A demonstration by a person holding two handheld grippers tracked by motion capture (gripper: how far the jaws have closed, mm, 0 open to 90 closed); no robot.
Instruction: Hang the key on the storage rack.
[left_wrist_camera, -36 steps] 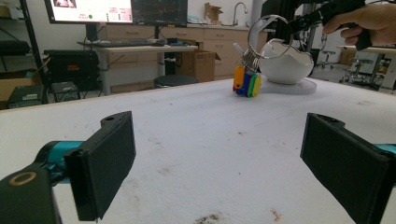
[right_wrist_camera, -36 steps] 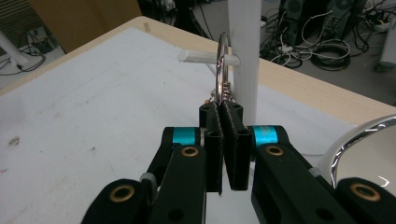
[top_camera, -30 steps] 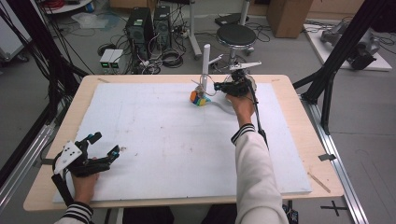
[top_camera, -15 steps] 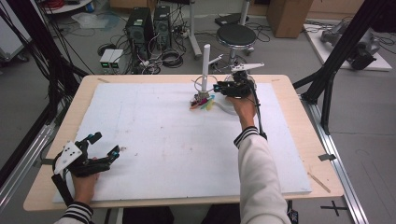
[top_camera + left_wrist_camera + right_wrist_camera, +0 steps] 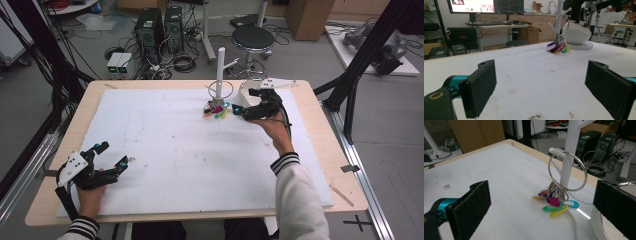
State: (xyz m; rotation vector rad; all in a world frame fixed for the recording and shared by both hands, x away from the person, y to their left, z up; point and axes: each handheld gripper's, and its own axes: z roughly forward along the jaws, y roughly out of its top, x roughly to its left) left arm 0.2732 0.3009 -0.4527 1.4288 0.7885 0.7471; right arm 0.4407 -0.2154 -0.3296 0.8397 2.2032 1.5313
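Key ring hung on the stand, right gripper just beside it with jaws apart.

The white foam-covered table top (image 5: 165,150) carries a white plastic peg stand (image 5: 571,142) at its far edge, beside a white bowl (image 5: 577,33). A large silver metal key ring (image 5: 567,171) hangs over the stand's short peg, and its bunch of coloured plastic key tags (image 5: 555,203) rests on the foam at the foot of the post. The right gripper (image 5: 239,111) sits just beside the tags, jaws spread wide and holding nothing. The left gripper (image 5: 111,157) rests near the front edge, well apart, jaws also spread. To finish cleanly, I judge it best to draw the right gripper straight back, clear of ring and tags, so nothing snags.
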